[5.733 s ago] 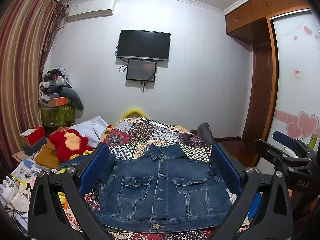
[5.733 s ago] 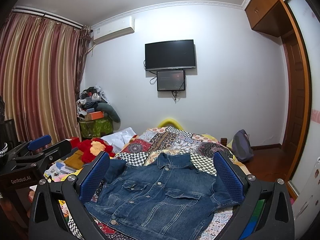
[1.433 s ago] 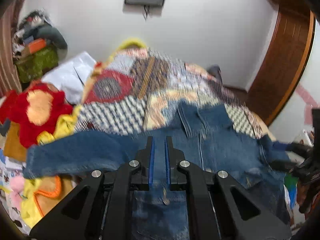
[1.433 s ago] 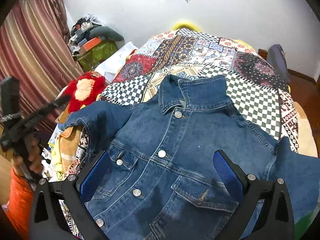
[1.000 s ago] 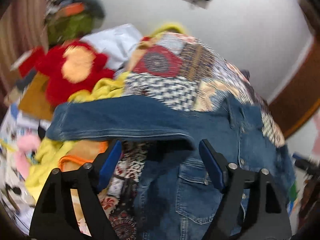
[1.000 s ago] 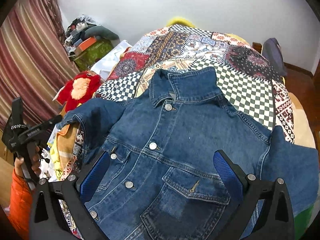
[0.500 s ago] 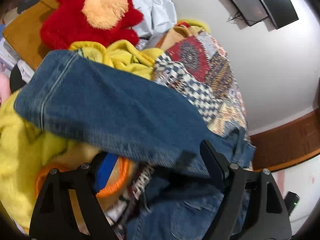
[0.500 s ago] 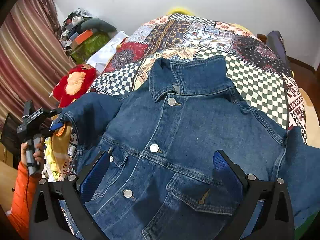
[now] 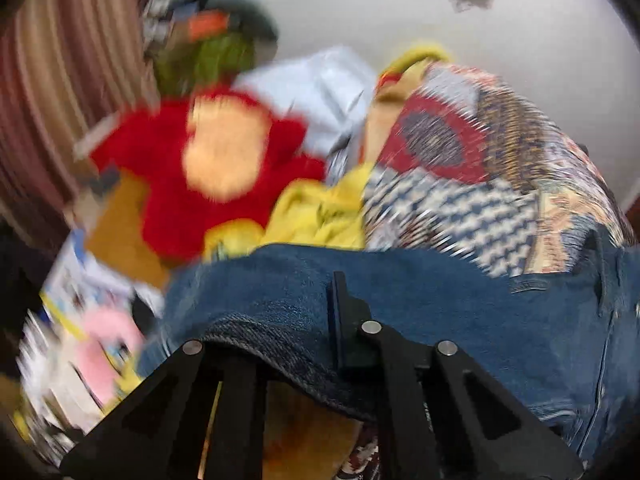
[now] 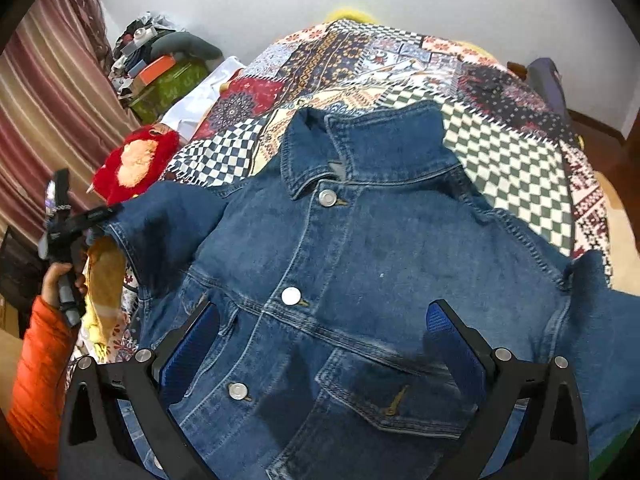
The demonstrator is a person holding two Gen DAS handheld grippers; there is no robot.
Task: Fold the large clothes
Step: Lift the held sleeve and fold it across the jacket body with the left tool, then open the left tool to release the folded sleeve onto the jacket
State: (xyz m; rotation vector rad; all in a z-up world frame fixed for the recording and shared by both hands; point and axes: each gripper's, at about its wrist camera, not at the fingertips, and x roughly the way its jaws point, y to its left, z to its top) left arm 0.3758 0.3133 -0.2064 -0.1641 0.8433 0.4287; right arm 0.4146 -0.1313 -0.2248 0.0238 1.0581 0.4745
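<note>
No text, label, brand, number or sign can be read in either view; the left wrist view is blurred throughout; small light marks on the left gripper [image 10: 100,214], seen from the right wrist, cannot be made out.

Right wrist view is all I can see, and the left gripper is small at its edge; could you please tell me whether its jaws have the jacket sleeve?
Observer: Yes, the left gripper has its jaws shut on the edge of the denim sleeve.
Operator: Thank you. Is the cloth gripped cleanly?
Observer: The sleeve edge drapes over one finger and hides it; only the other finger shows.
Operator: What lies just past the sleeve?
Observer: A crumpled yellow cloth, though the left wrist view is blurred.
</note>
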